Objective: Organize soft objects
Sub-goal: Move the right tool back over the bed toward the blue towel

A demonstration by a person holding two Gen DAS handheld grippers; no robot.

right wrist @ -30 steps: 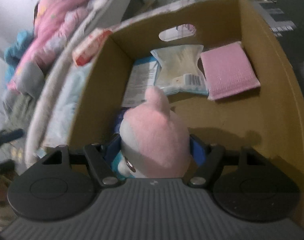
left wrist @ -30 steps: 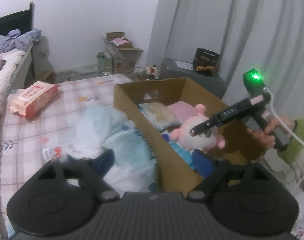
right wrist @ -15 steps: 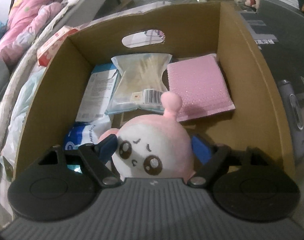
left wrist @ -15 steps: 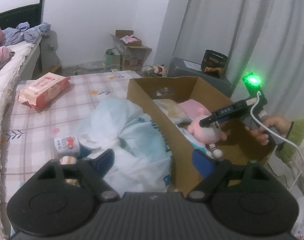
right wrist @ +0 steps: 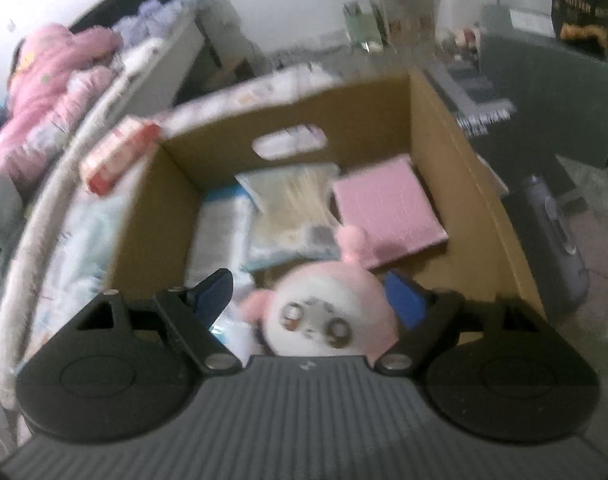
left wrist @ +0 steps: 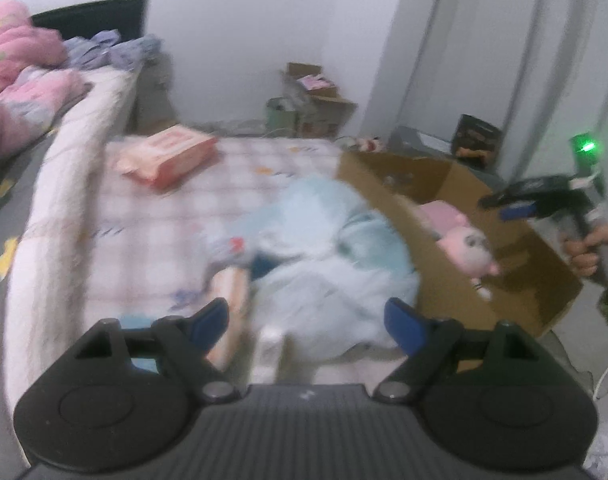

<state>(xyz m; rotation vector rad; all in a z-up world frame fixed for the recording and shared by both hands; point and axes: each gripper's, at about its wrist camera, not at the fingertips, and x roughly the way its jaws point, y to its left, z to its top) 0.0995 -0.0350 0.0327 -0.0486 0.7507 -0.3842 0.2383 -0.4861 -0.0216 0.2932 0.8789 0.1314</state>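
A pink and white plush toy lies in the brown cardboard box, face up beside a pink pad and a clear packet. My right gripper hangs open above the plush, its blue pads clear of it. From the left wrist view the right gripper is above the box, with the plush lying below it. My left gripper is open and empty over a crumpled light-blue plastic bag on the bed.
A pink wipes pack lies farther back on the checked bedspread. A blurred peach-coloured item sits by the left finger. Pink bedding is piled at the far left. Grey furniture stands right of the box.
The right gripper has opened wider and risen off the plush, which now lies in the box. The left gripper has swung left, over the bag and bed.
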